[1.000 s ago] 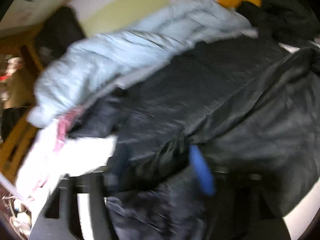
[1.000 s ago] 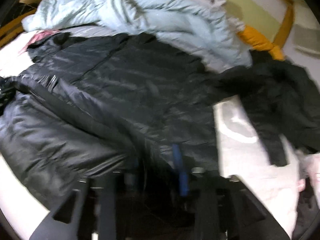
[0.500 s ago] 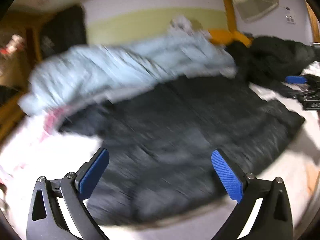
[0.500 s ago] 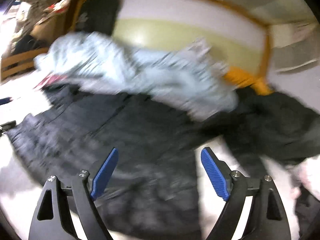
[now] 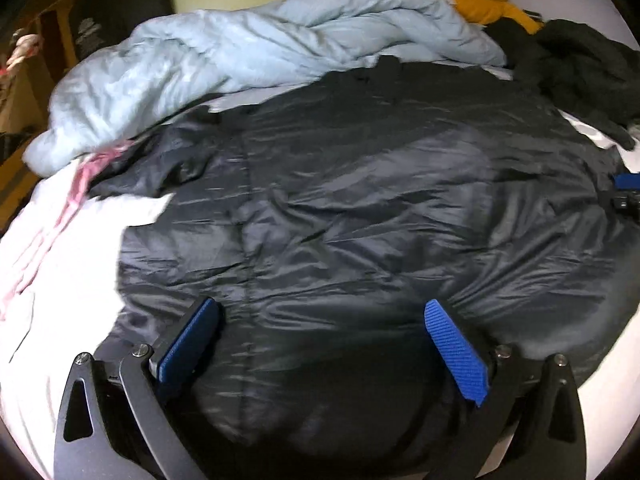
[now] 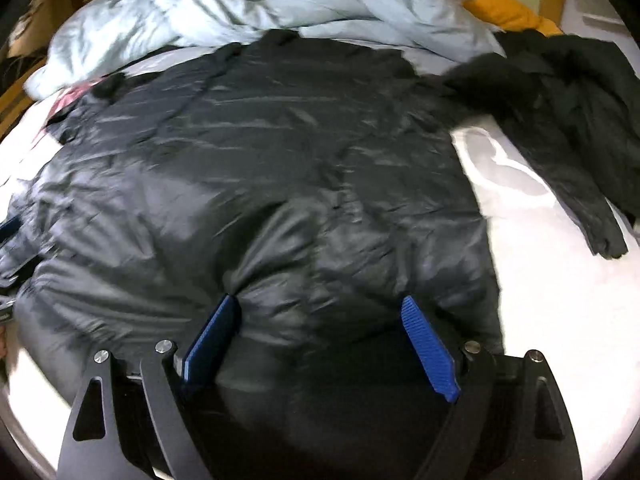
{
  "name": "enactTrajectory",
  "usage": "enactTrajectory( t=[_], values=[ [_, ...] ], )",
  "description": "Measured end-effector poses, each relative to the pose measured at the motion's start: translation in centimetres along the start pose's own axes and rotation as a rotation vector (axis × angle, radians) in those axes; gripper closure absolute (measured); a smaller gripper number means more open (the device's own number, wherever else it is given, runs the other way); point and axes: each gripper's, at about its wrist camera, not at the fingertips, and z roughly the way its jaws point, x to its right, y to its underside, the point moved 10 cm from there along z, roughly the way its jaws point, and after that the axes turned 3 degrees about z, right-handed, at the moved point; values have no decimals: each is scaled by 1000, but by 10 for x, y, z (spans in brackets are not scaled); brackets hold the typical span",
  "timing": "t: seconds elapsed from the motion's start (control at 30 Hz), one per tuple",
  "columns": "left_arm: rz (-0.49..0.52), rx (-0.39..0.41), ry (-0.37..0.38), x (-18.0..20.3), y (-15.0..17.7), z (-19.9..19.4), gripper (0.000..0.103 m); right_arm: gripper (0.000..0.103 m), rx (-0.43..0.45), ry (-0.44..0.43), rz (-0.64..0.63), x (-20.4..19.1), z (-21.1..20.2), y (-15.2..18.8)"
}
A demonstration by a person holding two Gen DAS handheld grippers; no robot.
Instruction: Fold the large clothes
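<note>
A large shiny black puffer jacket point(image 5: 360, 208) lies spread flat on the white bed, filling most of both views; it also shows in the right wrist view point(image 6: 260, 184). My left gripper point(image 5: 320, 320) is open, its blue pads low over the jacket's near hem. My right gripper point(image 6: 320, 320) is open too, low over the jacket's near edge on its right side, with a puffed fold of fabric between the pads. The right gripper's blue tip shows at the far right of the left wrist view point(image 5: 626, 180).
A light blue puffer jacket point(image 5: 240, 48) is heaped behind the black one. A dark fleece garment point(image 6: 568, 92) lies at the back right, an orange item point(image 6: 504, 8) behind it, pink-white cloth point(image 5: 60, 216) at left. White bed sheet point(image 6: 560, 280) shows at right.
One second ago both grippers were shut on the black jacket. They have let go and opened, lifted back, then come down low over the jacket's near edge, which now lies flat.
</note>
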Motion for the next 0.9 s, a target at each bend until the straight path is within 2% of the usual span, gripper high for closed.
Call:
enactTrajectory(
  t=[0.1,0.17,0.27,0.33,0.47,0.6,0.67,0.77,0.9],
  values=[
    [-41,2,-82,-23,1,-2,0,17,4,24,19,9,0,-2],
    [-92,-30,-114,-45,3,2,0,17,2,38,23,14,-2,-4],
    [-191,-126,-64,-68,13,14,0,17,-6,52,46,24,-1,-8],
    [-227,-133,-63,-80,15,12,0,17,-16,60,76,31,-1,-9],
    [-191,-50,-136,-92,5,-8,2,17,13,107,67,40,-10,-15],
    [-190,99,-182,-100,-16,-53,2,17,103,119,78,47,-39,-26],
    [-219,181,-163,-100,-23,-78,2,17,146,108,94,50,-56,-28],
    [-221,249,-71,-83,-28,-102,2,17,203,47,124,45,-87,-28],
    [-132,231,-35,-46,-23,-102,2,17,263,37,81,27,-112,-21]
  ],
)
